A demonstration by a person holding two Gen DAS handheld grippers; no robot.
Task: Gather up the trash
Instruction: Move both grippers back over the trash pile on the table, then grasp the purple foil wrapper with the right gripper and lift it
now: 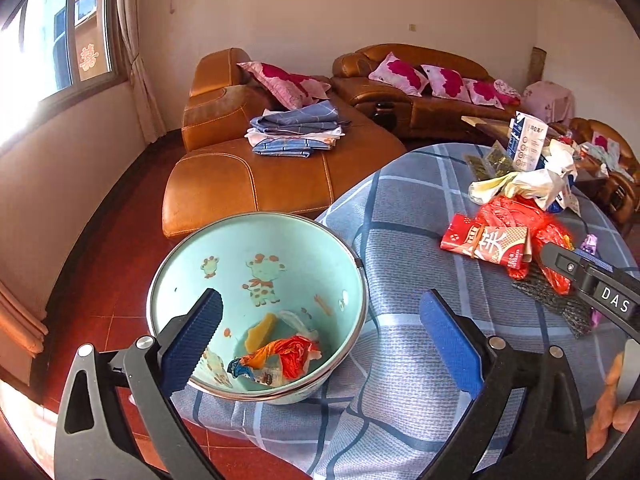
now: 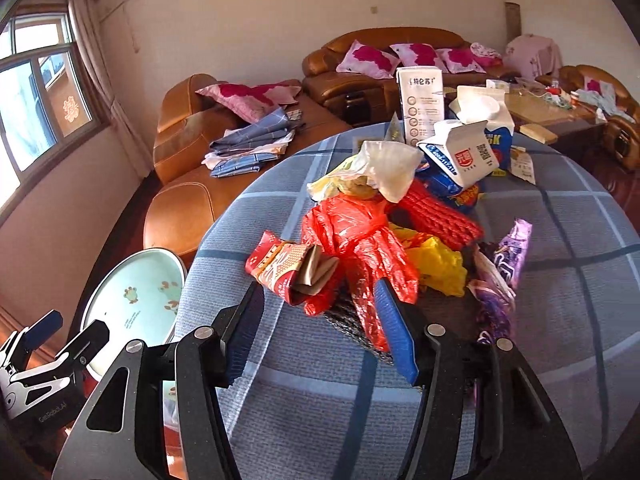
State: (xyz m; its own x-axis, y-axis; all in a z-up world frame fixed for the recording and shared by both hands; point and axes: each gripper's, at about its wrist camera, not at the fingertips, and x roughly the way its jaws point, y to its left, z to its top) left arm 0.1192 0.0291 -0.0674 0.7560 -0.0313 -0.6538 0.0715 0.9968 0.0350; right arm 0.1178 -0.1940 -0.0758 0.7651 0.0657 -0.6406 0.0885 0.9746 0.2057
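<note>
Left gripper [image 1: 320, 334] jaws spread wide, nothing between, hanging over mint basin [image 1: 352, 280] at lower centre of left view; its body cut off by bottom edge. Right gripper [image 2: 320, 334] jaws part-open, empty, just short of trash pile [image 2: 384, 220] at mid-frame; black mesh partly hidden behind right finger. Basin bottom holds crumpled red-orange wrapper [image 1: 288, 356] and yellow scrap. Pile on blue checked tablecloth [image 2: 560, 280]: red bags, red carton, yellow bag, purple wrapper, milk cartons behind. Brown sofa [image 1: 256, 168] beyond.
</note>
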